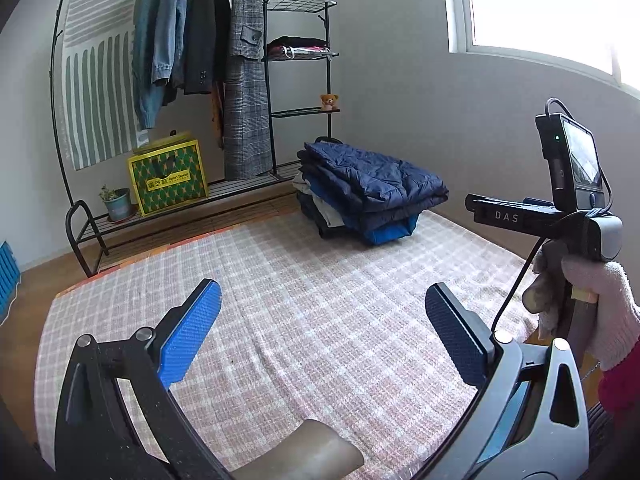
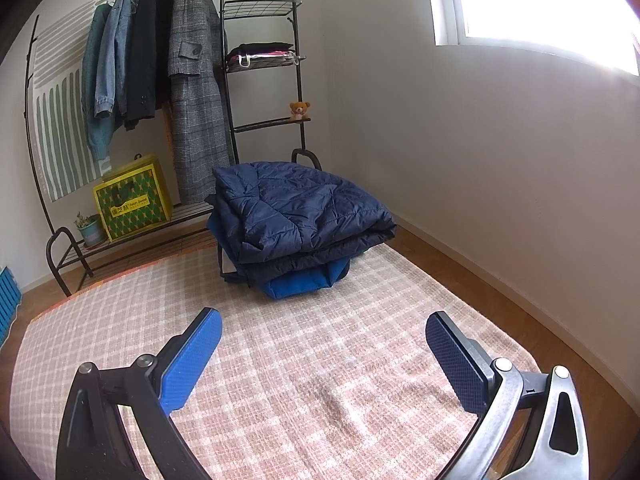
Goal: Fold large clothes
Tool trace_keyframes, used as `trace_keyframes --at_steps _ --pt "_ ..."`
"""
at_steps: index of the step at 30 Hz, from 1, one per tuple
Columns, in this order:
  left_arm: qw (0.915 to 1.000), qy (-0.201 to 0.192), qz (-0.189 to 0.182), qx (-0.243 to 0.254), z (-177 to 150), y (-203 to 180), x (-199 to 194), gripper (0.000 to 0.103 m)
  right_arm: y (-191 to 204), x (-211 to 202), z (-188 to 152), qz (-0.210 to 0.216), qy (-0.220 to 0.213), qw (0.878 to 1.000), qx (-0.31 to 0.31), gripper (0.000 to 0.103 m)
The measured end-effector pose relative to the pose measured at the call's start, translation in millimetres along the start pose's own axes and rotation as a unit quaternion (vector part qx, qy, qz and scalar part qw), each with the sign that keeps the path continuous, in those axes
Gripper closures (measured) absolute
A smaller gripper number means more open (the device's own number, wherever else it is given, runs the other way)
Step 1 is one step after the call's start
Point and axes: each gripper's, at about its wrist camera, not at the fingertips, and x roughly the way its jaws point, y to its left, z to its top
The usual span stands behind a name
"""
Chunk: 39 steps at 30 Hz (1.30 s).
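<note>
Left gripper (image 1: 322,312) jaws wide apart, nothing between them, hovering over the checked rug (image 1: 320,280). Right gripper (image 2: 323,340) same: spread wide, empty, above the rug. Right gripper's body also shows at the right edge of the left view, held by a gloved hand (image 1: 600,304). Folded clothes stack (image 2: 298,224) sits on the rug's far edge (navy quilted jacket (image 2: 296,204) on top, blue and white layers under it), in front of the clothes rack (image 2: 224,80).
</note>
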Motion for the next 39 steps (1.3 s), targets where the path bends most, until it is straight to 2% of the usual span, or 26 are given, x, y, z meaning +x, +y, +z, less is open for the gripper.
trace_keyframes --at_steps 39 --pt "0.9999 -0.007 0.01 -0.007 6.5 7.7 -5.2 0.0 4.9 2.3 -2.0 0.001 0.003 1.0 -0.002 0.0"
